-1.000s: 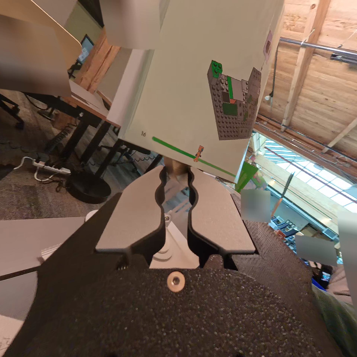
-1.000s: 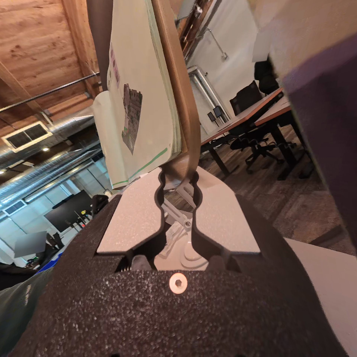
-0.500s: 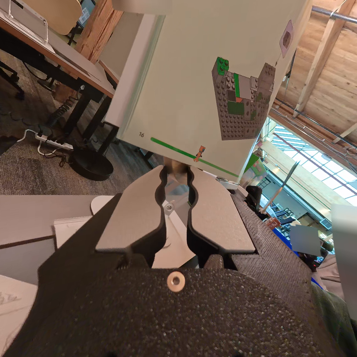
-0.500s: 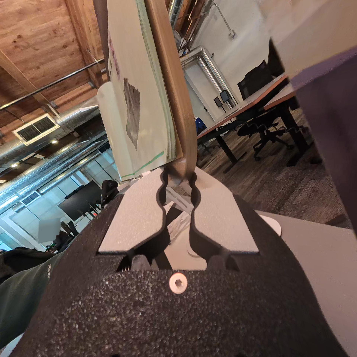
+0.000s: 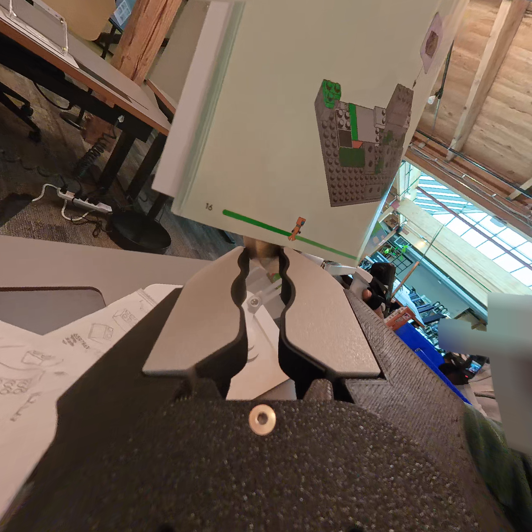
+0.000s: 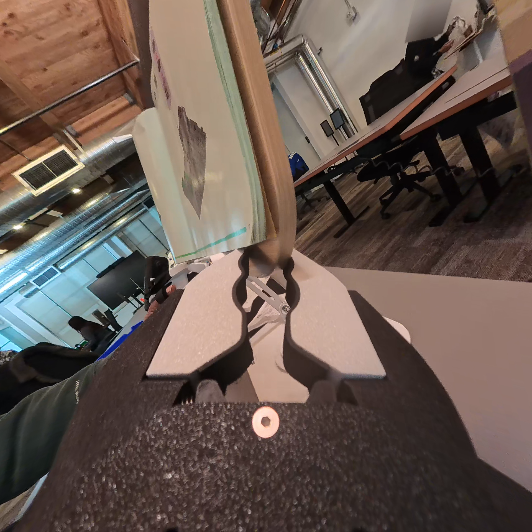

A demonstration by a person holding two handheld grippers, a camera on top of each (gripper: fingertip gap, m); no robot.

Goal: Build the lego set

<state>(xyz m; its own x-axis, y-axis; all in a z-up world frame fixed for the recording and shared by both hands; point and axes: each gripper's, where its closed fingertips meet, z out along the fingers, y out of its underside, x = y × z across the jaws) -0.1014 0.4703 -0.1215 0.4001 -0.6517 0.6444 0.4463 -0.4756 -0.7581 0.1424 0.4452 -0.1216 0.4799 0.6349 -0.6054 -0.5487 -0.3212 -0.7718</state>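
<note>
Left wrist view: the instruction booklet (image 5: 288, 115) is held up in the air, right in front of the camera, with an open page turned this way. A picture of a grey and green build is printed on that page, with a green line under it. Compared with one second ago, the booklet has been brought lower, and more of the grey worktop (image 5: 86, 264) is seen below it. A white sheet with brick drawings (image 5: 57, 345) has come into view at the left, lying on the worktop. A judgement can be made from this: the booklet is being put down, or the page is being checked, so no bricks are being joined yet.

The left gripper (image 5: 261, 253) is pressed almost together, and something brown and blurry is pinched at its tips, just under the bottom edge of the booklet. It looks like the brown cover, but this cannot be told for sure.

In the right wrist view the booklet (image 6: 201, 129) is seen from the side, standing nearly upright. Its brown cover (image 6: 259, 115) bends down into the right gripper (image 6: 266, 262), whose fingers are drawn close and pinch that cover at its bottom edge. A person's dark green sleeve (image 6: 43, 417) is seen low at the left. Desks and chairs are seen far behind
</note>
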